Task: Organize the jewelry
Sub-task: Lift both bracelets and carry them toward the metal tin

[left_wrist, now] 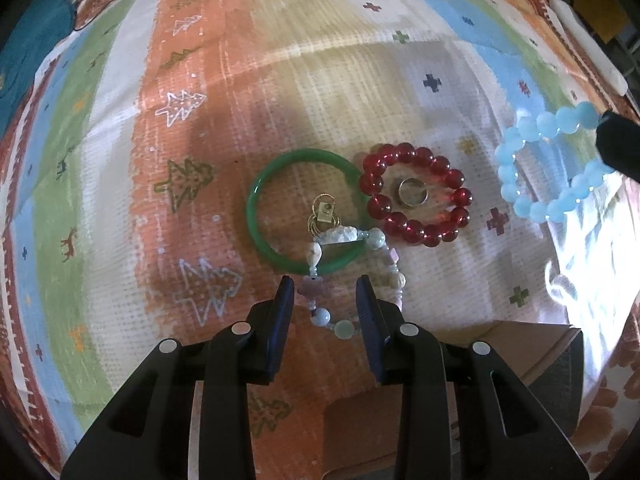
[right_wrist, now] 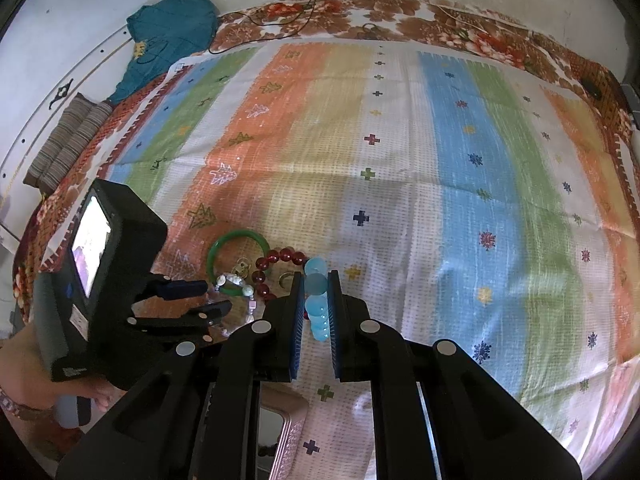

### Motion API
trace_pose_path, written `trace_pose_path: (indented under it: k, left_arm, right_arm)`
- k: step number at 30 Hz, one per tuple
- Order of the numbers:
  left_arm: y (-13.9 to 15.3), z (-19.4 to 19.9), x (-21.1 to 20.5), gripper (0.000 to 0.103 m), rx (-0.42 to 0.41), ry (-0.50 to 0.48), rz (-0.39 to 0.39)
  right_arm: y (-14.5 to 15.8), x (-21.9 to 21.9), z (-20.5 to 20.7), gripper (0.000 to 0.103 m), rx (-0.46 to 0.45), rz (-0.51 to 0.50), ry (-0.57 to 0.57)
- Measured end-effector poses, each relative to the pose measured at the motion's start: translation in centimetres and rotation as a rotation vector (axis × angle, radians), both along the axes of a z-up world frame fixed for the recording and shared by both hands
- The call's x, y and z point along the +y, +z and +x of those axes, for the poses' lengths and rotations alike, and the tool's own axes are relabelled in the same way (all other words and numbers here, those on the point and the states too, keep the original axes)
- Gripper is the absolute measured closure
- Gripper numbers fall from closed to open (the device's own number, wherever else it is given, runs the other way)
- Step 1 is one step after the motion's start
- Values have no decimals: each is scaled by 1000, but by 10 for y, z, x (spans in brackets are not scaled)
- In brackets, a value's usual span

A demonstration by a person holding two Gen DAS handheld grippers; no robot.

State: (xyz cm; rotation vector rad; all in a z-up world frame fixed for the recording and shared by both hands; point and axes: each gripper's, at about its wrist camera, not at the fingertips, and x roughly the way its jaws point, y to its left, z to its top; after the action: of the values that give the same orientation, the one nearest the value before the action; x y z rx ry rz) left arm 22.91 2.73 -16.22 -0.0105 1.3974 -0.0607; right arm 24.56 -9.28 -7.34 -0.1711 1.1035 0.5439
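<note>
On the striped cloth lie a green bangle (left_wrist: 256,208), a red bead bracelet (left_wrist: 416,194) with a metal ring (left_wrist: 412,192) inside it, a gold earring (left_wrist: 324,214) inside the bangle, and a mixed pale bead bracelet (left_wrist: 352,240) over the bangle's near edge. My left gripper (left_wrist: 326,296) is open, its fingers either side of the pale bracelet. My right gripper (right_wrist: 316,294) is shut on the light blue bead bracelet (right_wrist: 316,300), which shows lifted at the right in the left wrist view (left_wrist: 548,164). The left gripper (right_wrist: 208,298) also shows in the right wrist view.
A cardboard box (left_wrist: 532,352) sits below the left gripper at the near right. A pink-framed tray (right_wrist: 280,436) lies under the right gripper. A folded teal cloth (right_wrist: 172,28) and striped cushion (right_wrist: 68,144) lie at the far left edge of the bed.
</note>
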Motion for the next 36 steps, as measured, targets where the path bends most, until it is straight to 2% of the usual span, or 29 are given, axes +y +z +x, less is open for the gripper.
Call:
trace_pose_path:
  k: [1,3,5,11,14,23,28,36]
  left_arm:
    - [-1,0,0,71,2,-2,3]
    - [-2,0,0,85,1,0,14]
    - [-1,2,-2,89,-3,2,17]
    - [10,1,-2,89,-28,-1,15]
    - [26,-6,2,89,-60,-1,7]
    - [86,-26,-1,89,-203,-15,-34]
    - [105,-34,-4,89,-266,-31,-28]
    - [142,-59,-7,89,-365,-37,-75]
  right_arm:
    - [0,0,1,91,0,0,0]
    - [0,0,0,91,-3,0,-1]
    - [0,-1,0,91,-4,1,-1]
    - [4,-4,0,91,-6,14,-5]
    - [8,-7,-2,91,-11,24,-9]
    - [18,-10,-10,91,-33,43,-16]
    - [24,-8,-18,91,-51,45,-4]
    - [41,-8,-36,91,-92,74,24]
